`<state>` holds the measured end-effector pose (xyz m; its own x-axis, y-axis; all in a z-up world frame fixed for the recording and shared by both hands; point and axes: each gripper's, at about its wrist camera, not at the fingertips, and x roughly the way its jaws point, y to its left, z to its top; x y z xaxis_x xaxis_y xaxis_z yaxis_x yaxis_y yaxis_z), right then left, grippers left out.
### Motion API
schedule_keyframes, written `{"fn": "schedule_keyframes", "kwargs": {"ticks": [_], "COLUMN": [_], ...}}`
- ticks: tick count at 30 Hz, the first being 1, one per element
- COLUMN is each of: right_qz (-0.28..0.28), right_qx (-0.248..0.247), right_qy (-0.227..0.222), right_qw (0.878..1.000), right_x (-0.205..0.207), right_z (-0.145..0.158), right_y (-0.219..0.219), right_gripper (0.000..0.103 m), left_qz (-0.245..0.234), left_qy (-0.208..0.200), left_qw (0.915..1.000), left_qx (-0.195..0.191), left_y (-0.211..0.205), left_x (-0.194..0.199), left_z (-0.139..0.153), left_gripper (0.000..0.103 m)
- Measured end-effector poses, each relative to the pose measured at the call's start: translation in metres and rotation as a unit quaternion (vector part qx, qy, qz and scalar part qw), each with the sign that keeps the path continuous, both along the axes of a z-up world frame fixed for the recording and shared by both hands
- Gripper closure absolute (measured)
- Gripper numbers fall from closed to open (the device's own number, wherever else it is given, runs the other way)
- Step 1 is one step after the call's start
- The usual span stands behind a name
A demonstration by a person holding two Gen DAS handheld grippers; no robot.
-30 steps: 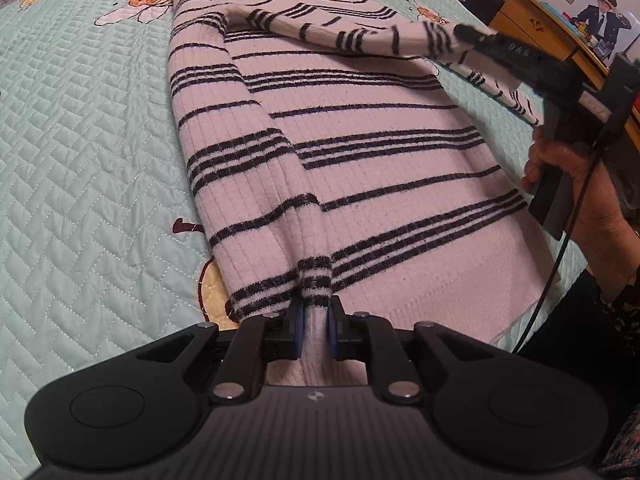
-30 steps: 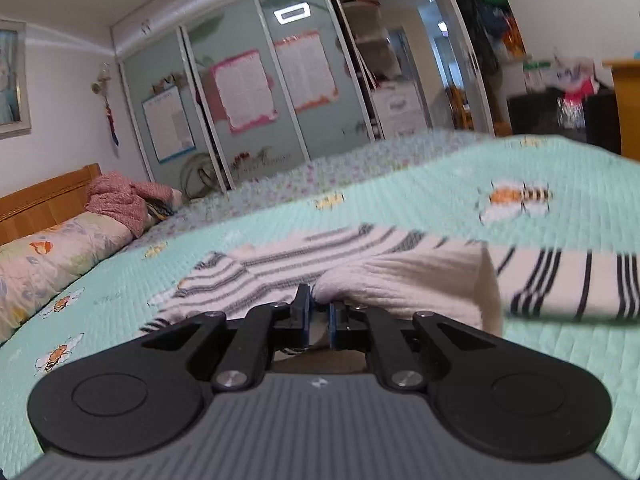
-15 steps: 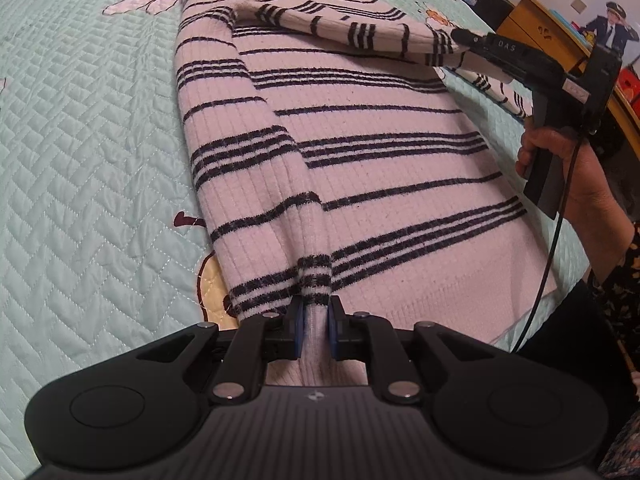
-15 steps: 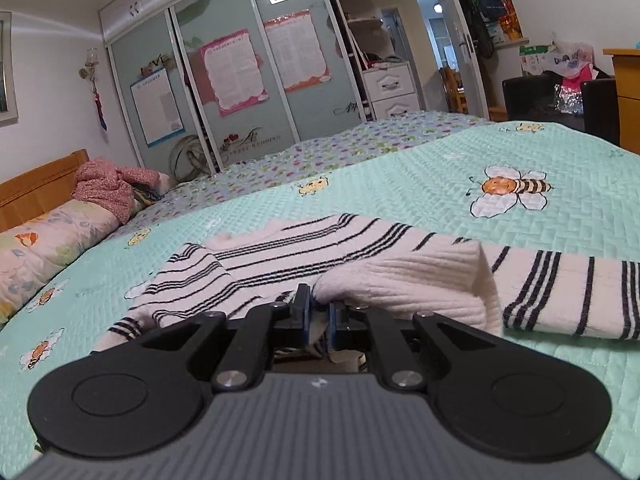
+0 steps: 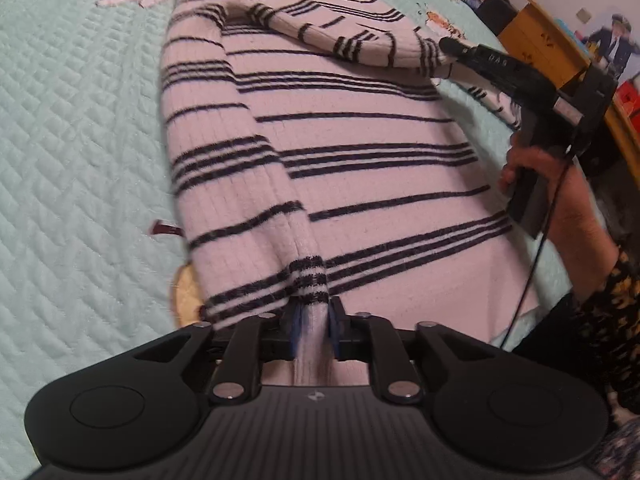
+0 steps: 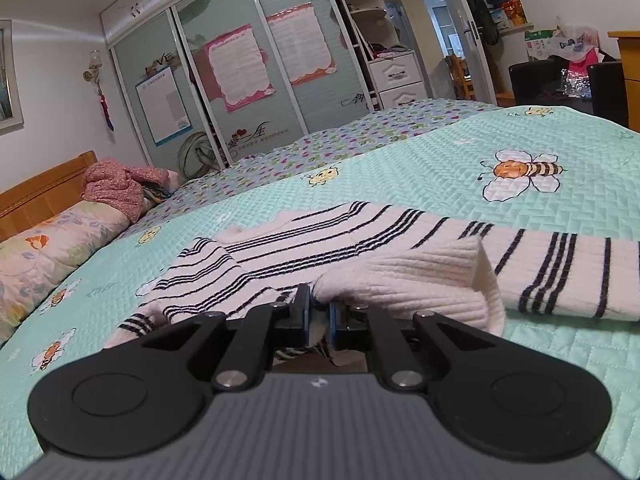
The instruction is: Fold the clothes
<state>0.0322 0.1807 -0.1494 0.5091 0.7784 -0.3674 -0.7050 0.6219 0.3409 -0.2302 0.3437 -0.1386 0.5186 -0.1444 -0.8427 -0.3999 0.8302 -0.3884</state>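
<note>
A cream ribbed-knit sweater with thin black stripes lies spread on a mint-green quilted bedspread printed with cartoon bees. Its left sleeve is folded lengthwise down the body, the cuff reaching the near hem.

The left gripper, black with blue pads, has just been opening its jaws; the striped sleeve cuff sits between them, and the gap looks slack around it, though whether the pads still touch the knit is hard to tell.

The right gripper, held in a hand with a dark floral sleeve behind it, has its jaws pressed narrowly together on the other sleeve's end, which is lifted and draped across the upper chest of the sweater. A black cable hangs from it over the sweater's right edge.

Around the bed: a wooden headboard, a floral pillow, a crumpled pink garment, pale green sliding wardrobe doors with pink-framed posters, white drawers, and a yellow-brown wooden cabinet close to the bed's far side. Nothing lies on the sweater besides its own folded sleeves.
</note>
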Motion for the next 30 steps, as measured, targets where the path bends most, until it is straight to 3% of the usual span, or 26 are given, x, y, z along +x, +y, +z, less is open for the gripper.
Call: {"fn": "schedule_keyframes", "kwargs": {"ticks": [5,8,10,14,20,22,25,30], "right_qz": [-0.001,0.001,0.003,0.006,0.008,0.005,0.006,0.01], "right_qx": [0.001,0.0,0.001,0.003,0.01,0.01,0.013,0.01], "right_qy": [0.016,0.02,0.02,0.028,0.04,0.046,0.056,0.072], "right_qw": [1.0,1.0,1.0,1.0,0.999,0.999,0.998,0.997], "right_x": [0.001,0.001,0.001,0.003,0.006,0.009,0.013,0.02], "right_z": [-0.004,-0.005,-0.005,-0.006,-0.011,-0.013,-0.014,-0.016], "right_y": [-0.001,-0.002,-0.002,-0.002,-0.004,-0.005,-0.006,-0.005], "right_gripper": [0.093,0.093,0.093,0.093,0.093,0.093,0.093,0.093], "left_qz": [0.002,0.004,0.038,0.112,0.177,0.198,0.174,0.18], "left_qy": [0.015,-0.006,-0.042,-0.078,-0.196,-0.176,-0.108,-0.147], "left_qw": [0.9995,1.0,0.9976,0.9867,0.9619,0.9619,0.9757,0.9678], "left_qx": [0.026,0.007,-0.04,-0.088,-0.071,-0.065,-0.078,-0.098], "left_y": [-0.004,-0.005,0.004,0.016,0.02,0.026,0.025,0.031], "left_x": [0.013,0.01,0.002,-0.019,-0.036,-0.026,-0.004,-0.012], "left_z": [-0.001,-0.002,-0.006,-0.015,0.011,0.001,-0.032,-0.017], "left_gripper": [0.068,0.052,0.045,0.046,0.044,0.042,0.043,0.042]}}
